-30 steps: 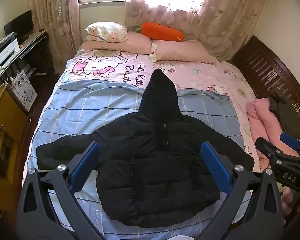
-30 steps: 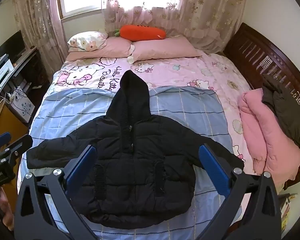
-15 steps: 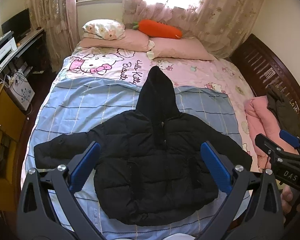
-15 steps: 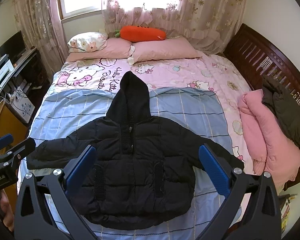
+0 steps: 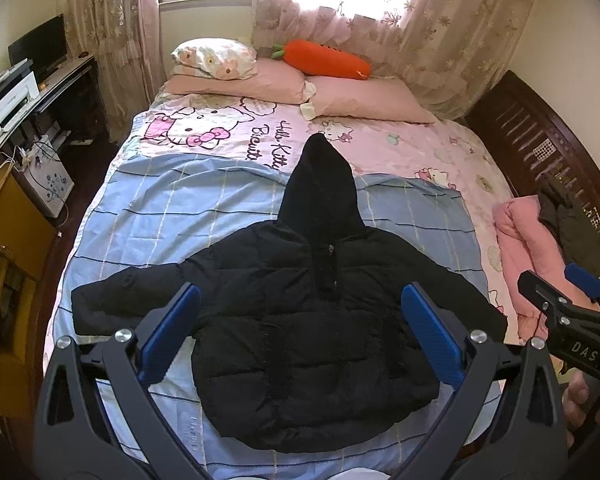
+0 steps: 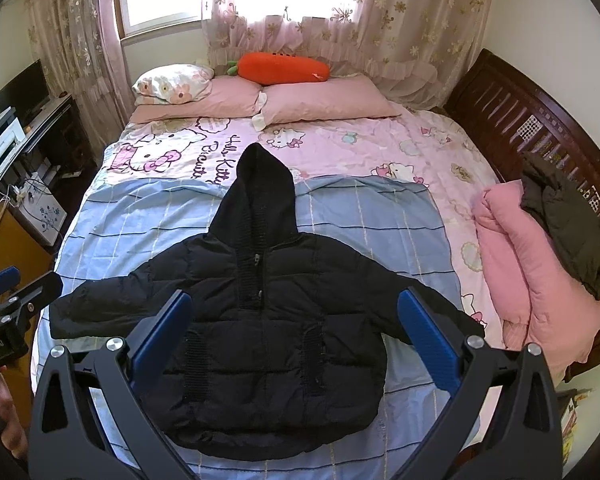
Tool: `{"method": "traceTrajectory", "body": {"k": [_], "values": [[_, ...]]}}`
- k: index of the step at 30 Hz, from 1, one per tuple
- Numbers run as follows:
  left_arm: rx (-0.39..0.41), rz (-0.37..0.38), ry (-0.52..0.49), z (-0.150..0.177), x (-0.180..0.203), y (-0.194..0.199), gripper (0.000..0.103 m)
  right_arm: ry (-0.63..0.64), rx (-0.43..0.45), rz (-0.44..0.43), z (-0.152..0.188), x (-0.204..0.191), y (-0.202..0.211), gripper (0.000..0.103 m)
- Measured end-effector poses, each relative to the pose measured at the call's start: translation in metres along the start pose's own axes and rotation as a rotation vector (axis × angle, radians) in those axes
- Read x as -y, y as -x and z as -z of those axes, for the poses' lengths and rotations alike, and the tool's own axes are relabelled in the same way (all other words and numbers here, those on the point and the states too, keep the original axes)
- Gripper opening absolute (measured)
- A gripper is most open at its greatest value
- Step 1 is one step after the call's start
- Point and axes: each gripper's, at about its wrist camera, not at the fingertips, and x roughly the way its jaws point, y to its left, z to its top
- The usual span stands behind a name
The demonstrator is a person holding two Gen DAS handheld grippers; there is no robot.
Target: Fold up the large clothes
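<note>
Holding both the left hand-held gripper (image 5: 300, 336) and right hand-held gripper (image 6: 294, 332) released above the bed (image 6: 380, 216), we see the black hooded puffer jacket (image 6: 260, 320) lying flat there, sleeves spread, all folding undone.

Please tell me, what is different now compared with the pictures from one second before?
Little changed. Both open grippers, left gripper and right gripper, drifted slightly in their views, and neither took hold of anything. The black jacket stayed spread flat on the blue sheet, sleeves out, hood toward the pillows.
</note>
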Motion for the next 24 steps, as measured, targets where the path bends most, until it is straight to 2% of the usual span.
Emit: {"method": "traceTrajectory", "body": {"k": [24], "values": [[-0.002, 0.014, -0.007, -0.0013, 0.0014, 0.0018, 0.101, 0.007, -0.004, 0.004, 0.0021, -0.0018, -0.0030, 0.102]]}}
